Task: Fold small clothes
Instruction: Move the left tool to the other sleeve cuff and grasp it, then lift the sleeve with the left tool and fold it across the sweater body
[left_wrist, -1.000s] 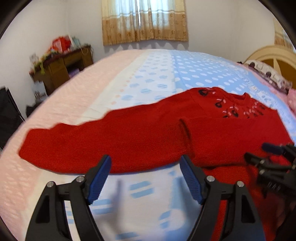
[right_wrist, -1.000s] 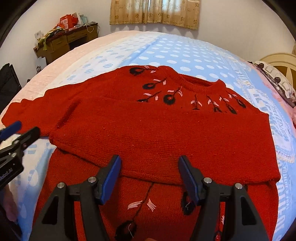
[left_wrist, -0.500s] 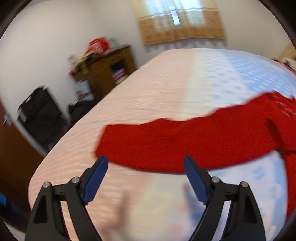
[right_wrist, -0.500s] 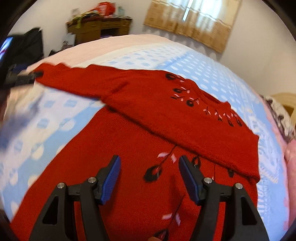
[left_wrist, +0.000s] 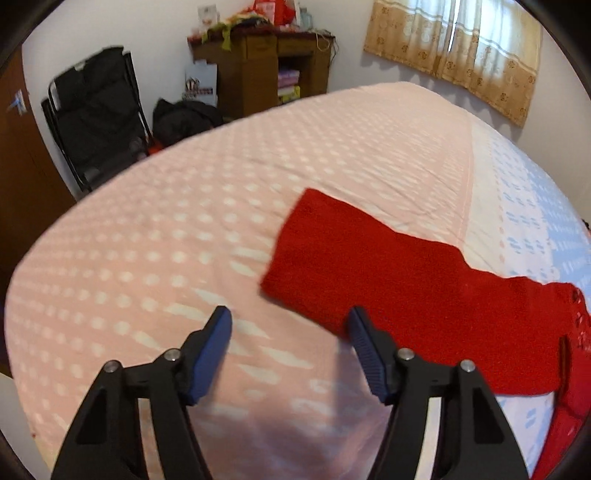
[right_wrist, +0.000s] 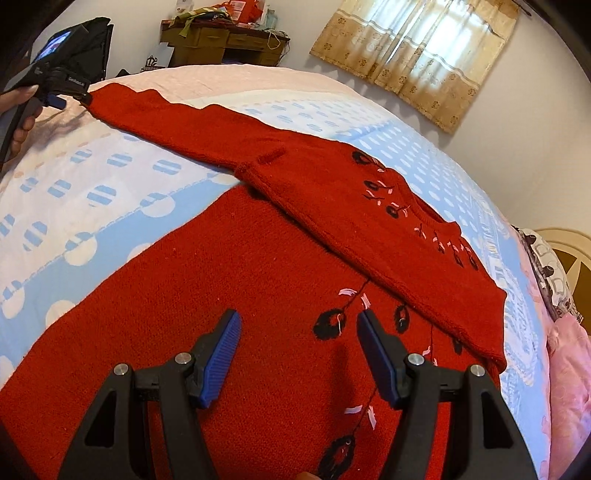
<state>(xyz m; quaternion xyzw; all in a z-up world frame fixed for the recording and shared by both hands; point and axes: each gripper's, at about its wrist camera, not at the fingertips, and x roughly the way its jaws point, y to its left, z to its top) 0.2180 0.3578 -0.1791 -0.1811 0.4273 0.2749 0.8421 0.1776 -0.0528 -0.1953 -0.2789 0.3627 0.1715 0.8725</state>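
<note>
The 2 blue pads (left_wrist: 212, 354) of the left gripper (left_wrist: 290, 332) are seen parted and closing, with only pink bedspread between them; nothing is gripped. The right-hand pad is placed just at the near corner of the cuff of the red sweater (left_wrist: 406, 288), whether touching cannot be told. That sleeve (left_wrist: 351, 258) is laid out flat across the bedspread (left_wrist: 147, 240), running rightward to the body of the garment.

The pads (right_wrist: 221, 354) of the right gripper (right_wrist: 299, 325) are held apart at a middling width above the front of the red sweater (right_wrist: 221, 295), nothing being clamped. A black embroidered flower (right_wrist: 328, 325) is framed between them. The other sleeve is seen folded across the chest, below the collar (right_wrist: 432, 214). The outstretched sleeve (right_wrist: 177, 122) is extended to the upper left, where the left gripper (right_wrist: 55, 99) is held by a hand (right_wrist: 22, 110) at the cuff.

Beyond the bed, a wooden desk (left_wrist: 266, 62), a black chair (left_wrist: 96, 110) and curtains (right_wrist: 417, 59) are visible.
</note>
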